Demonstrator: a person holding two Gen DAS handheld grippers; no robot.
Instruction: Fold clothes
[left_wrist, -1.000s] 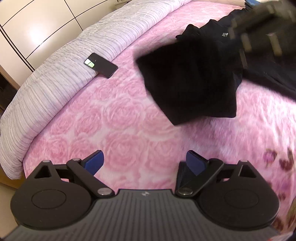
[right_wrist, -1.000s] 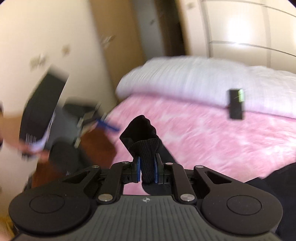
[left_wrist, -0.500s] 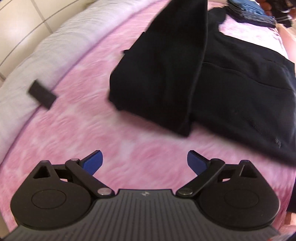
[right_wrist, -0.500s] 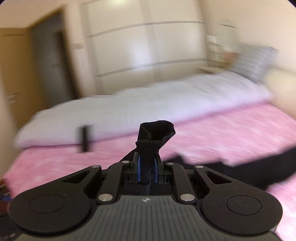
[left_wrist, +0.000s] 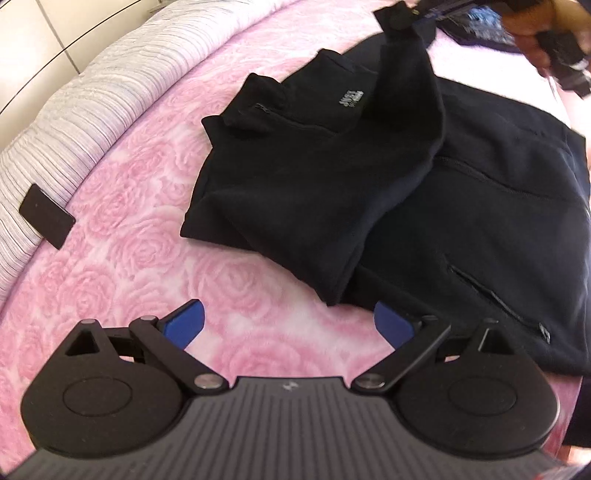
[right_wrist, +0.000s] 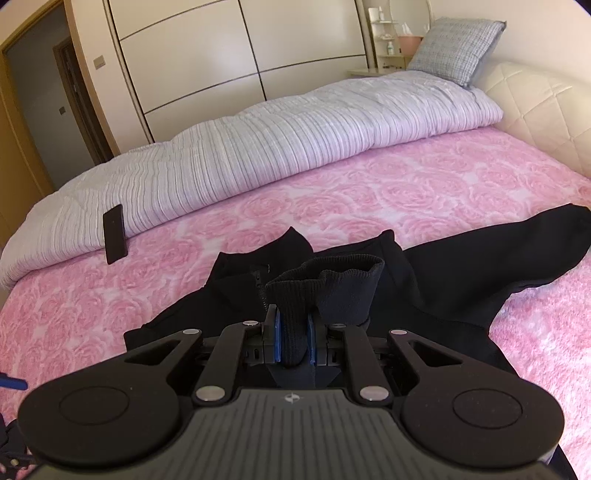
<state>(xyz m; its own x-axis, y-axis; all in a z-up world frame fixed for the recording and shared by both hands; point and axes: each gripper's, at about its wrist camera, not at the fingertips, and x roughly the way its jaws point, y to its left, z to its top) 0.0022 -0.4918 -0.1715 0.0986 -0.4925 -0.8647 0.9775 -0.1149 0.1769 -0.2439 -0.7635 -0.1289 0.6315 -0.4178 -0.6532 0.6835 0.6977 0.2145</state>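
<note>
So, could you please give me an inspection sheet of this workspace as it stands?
Surface: pink rose-pattern bedspread, bare near the left gripper.
Job's things: black jacket lying spread, one sleeve folded over its body; sleeve cuff lifted.
Clutter: dark phone against the rolled white duvet; folded clothes at far edge.
Grippers: left gripper open, empty; right gripper shut on sleeve cuff.
Cables: nothing seen.
Surroundings: wardrobe, pillow, headboard.

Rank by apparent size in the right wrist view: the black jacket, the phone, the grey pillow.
1. Black jacket, clearly largest.
2. Grey pillow.
3. Phone.
The pillow lies farther from the camera than the phone, so their true sizes differ more.
</note>
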